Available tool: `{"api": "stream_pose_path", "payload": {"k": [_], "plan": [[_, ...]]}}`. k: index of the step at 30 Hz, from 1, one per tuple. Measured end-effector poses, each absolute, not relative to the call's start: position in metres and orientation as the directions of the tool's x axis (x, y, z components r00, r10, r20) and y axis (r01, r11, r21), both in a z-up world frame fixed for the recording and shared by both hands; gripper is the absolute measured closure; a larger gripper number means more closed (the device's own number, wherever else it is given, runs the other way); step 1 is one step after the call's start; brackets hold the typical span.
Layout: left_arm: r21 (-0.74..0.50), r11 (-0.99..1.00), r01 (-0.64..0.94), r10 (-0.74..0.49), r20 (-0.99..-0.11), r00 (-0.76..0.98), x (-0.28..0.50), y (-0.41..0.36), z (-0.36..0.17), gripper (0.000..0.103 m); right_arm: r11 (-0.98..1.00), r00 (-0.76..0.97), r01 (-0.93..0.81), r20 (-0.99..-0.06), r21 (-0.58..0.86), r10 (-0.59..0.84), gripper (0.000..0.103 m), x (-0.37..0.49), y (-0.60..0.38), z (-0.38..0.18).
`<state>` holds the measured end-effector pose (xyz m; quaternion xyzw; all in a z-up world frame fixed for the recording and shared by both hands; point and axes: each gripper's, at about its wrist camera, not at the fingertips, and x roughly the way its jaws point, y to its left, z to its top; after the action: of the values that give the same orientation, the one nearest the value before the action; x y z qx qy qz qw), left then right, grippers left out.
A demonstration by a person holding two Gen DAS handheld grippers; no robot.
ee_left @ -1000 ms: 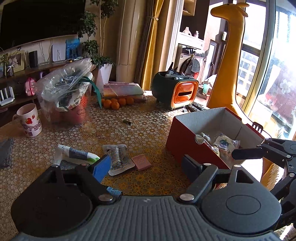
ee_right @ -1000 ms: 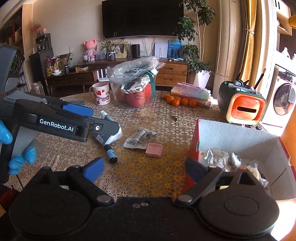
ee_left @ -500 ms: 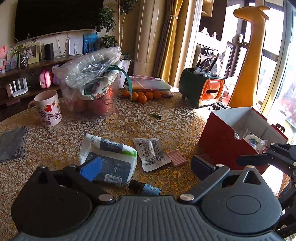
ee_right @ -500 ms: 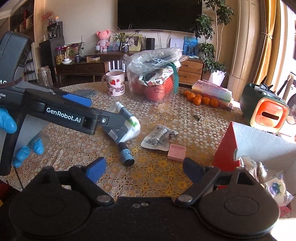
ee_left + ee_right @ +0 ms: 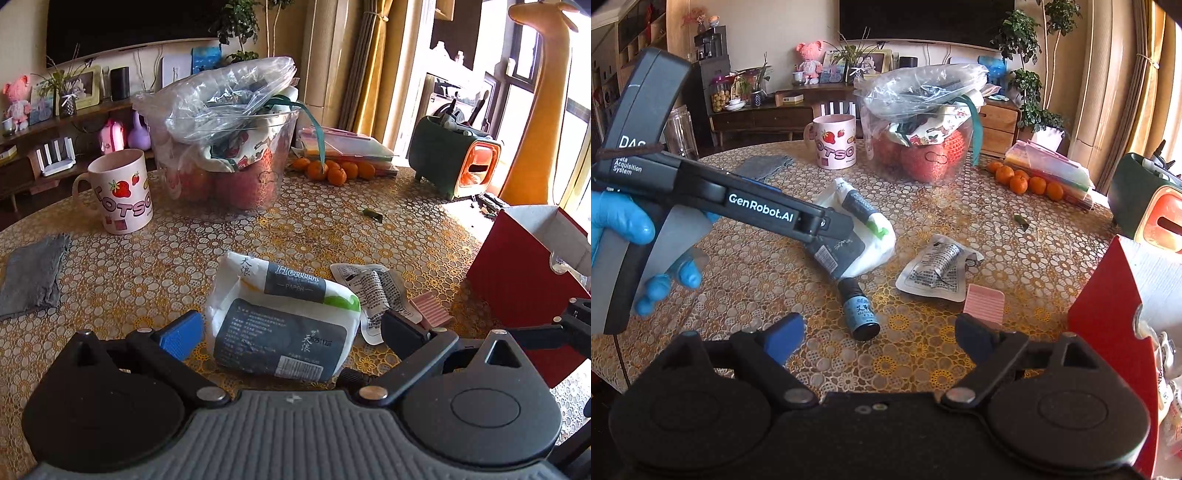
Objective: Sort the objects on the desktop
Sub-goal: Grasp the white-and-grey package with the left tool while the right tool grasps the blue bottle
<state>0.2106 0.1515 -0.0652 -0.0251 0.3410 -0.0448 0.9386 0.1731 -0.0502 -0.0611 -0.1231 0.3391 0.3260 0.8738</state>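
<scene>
A white and dark tissue pack (image 5: pixel 280 321) lies on the patterned table, between the fingers of my left gripper (image 5: pixel 291 332). That gripper is open wide and its pads stand clear of the pack's sides. The right wrist view shows the same pack (image 5: pixel 875 243) under the left gripper (image 5: pixel 838 230). My right gripper (image 5: pixel 881 334) is open, with a small blue-labelled bottle (image 5: pixel 858 314) lying on the table just ahead between its fingers. A printed sachet (image 5: pixel 938 269) and a pink ribbed pad (image 5: pixel 984 302) lie to the right. The red box (image 5: pixel 517 295) stands at the far right.
A strawberry mug (image 5: pixel 122 192), a clear tub of bagged items (image 5: pixel 229 158), oranges (image 5: pixel 332 170) and a green-orange holder (image 5: pixel 454 162) line the back. A grey cloth (image 5: pixel 33 273) lies at the left. A blue-gloved hand (image 5: pixel 620 221) holds the left gripper.
Both grippers have swung left away from the red box and sunk toward the table. The left jaws have widened, and the tissue pack now lies between them. The bottle is nearer the right gripper.
</scene>
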Motion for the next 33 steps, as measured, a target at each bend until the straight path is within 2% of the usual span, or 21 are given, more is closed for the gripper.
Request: {"api": "stream_pose_path", "payload": {"k": [16,22,27,33], "plan": [[-0.09,0.988,0.127,-0.155,-0.673,0.723,0.256,0.184,-0.108,0.0,0.729,0.51,-0.684,-0.708,0.011,0.49,0.019,0.198,-0.022,-0.086],[-0.147,0.981,0.13,-0.196,-0.677,0.71,0.264,0.186,-0.12,0.0,0.72,0.493,-0.694,-0.723,0.009,0.484,0.023,0.207,-0.01,-0.097],[-0.163,0.973,0.163,-0.231,-0.678,0.698,0.267,0.177,-0.124,0.0,0.718,0.485,-0.696,-0.734,0.004,0.475,0.028,0.214,-0.001,-0.106],[-0.149,0.969,0.197,-0.245,-0.682,0.689,0.266,0.164,-0.13,0.0,0.714,0.484,-0.7,-0.739,-0.006,0.468,0.041,0.216,0.004,-0.114]]}}
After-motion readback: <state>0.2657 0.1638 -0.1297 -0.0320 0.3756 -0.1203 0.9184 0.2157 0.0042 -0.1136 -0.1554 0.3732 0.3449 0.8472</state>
